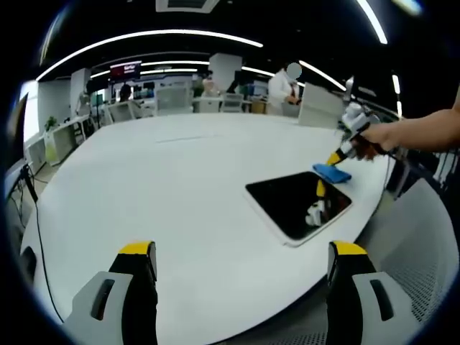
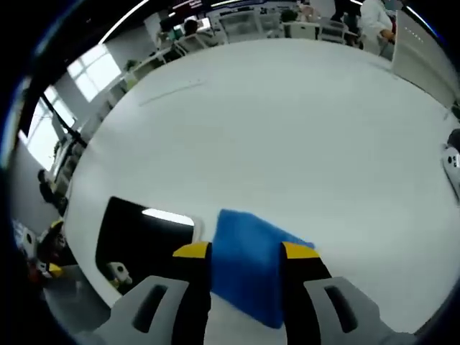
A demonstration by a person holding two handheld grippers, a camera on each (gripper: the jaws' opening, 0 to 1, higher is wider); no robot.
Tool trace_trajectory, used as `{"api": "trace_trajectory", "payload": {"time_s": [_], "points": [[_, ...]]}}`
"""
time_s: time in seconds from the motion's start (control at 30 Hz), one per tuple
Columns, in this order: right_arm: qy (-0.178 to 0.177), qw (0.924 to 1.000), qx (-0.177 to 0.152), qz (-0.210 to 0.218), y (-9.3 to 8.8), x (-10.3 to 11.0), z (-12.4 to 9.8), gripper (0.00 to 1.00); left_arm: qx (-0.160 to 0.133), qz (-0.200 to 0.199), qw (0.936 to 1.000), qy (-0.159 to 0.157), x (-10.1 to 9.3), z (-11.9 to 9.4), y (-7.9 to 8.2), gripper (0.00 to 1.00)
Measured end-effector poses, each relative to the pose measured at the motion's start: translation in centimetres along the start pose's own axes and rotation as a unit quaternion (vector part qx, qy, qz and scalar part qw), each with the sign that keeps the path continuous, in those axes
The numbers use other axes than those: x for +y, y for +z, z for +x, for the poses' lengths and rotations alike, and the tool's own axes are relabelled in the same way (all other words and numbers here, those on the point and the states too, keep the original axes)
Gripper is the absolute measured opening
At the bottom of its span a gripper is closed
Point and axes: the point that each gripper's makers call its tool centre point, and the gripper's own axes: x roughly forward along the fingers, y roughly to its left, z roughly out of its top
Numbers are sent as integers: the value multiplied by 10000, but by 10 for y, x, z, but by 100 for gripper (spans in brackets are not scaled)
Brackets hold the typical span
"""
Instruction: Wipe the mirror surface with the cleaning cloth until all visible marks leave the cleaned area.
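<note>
The mirror (image 1: 298, 205), a dark rectangle in a white frame, lies flat on the white table (image 1: 180, 180) near its right edge. The blue cleaning cloth (image 1: 331, 173) rests at the mirror's far corner. My right gripper (image 1: 336, 159), held by a person's hand, comes down onto the cloth. In the right gripper view the cloth (image 2: 248, 277) fills the gap between the yellow-tipped jaws of that gripper (image 2: 246, 251), just right of the mirror (image 2: 136, 237). My left gripper (image 1: 242, 251) hovers over the table's near edge, open, with nothing between its jaws.
A grey mesh chair (image 1: 424, 237) stands by the table's right edge. A cable (image 1: 36, 215) hangs at the left. A white box (image 1: 320, 108) sits at the table's far side, with desks, chairs and people beyond it. A white object (image 2: 453, 165) lies further right.
</note>
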Motion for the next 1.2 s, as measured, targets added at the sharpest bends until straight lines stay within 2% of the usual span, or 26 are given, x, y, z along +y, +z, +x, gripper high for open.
{"api": "trace_trajectory", "payload": {"time_s": [0.1,0.17,0.2,0.23,0.3,0.37,0.43,0.6,0.63,0.73,0.8,0.9,1.0,1.1,1.2], "points": [[-120,9998,144,8,-6,-5,8,30,41,1,10000,-20,-1,1,-1,99],[-158,9993,303,146,-11,-10,13,20,97,47,9999,-74,-3,1,-3,99],[-289,9990,335,95,-8,-17,11,15,142,79,9998,-95,-3,1,-4,99],[-238,9992,334,15,-7,-18,11,13,143,82,9998,-113,-4,2,-4,99],[-141,9991,392,24,-6,-19,12,12,160,100,9997,-139,-5,2,-5,99],[20,9982,583,-148,-7,-17,12,12,181,110,9997,-149,-5,2,-5,99],[0,9980,610,-146,-7,-17,12,12,191,107,9996,-149,-5,3,-6,99],[-375,9976,533,-244,-8,-22,15,6,231,157,9995,-151,-5,3,-7,99],[-407,9966,488,-516,-6,-23,15,5,226,146,9995,-136,-4,3,-7,99],[-454,9981,411,-54,-6,-20,17,2,184,99,9998,-63,-2,2,-6,99],[-447,9978,454,-160,-8,-20,15,2,174,100,9998,-68,-2,2,-5,99],[-433,9977,348,395,-10,-20,14,2,195,68,9997,-131,-4,3,-7,99],[-462,9976,328,385,-10,-20,13,2,215,57,9996,-159,-5,3,-7,99],[-430,9970,396,513,-8,-20,14,2,243,36,9995,-200,-7,3,-8,99],[-157,9951,609,766,-11,-12,13,2,273,53,9994,-198,-7,4,-9,99]]}}
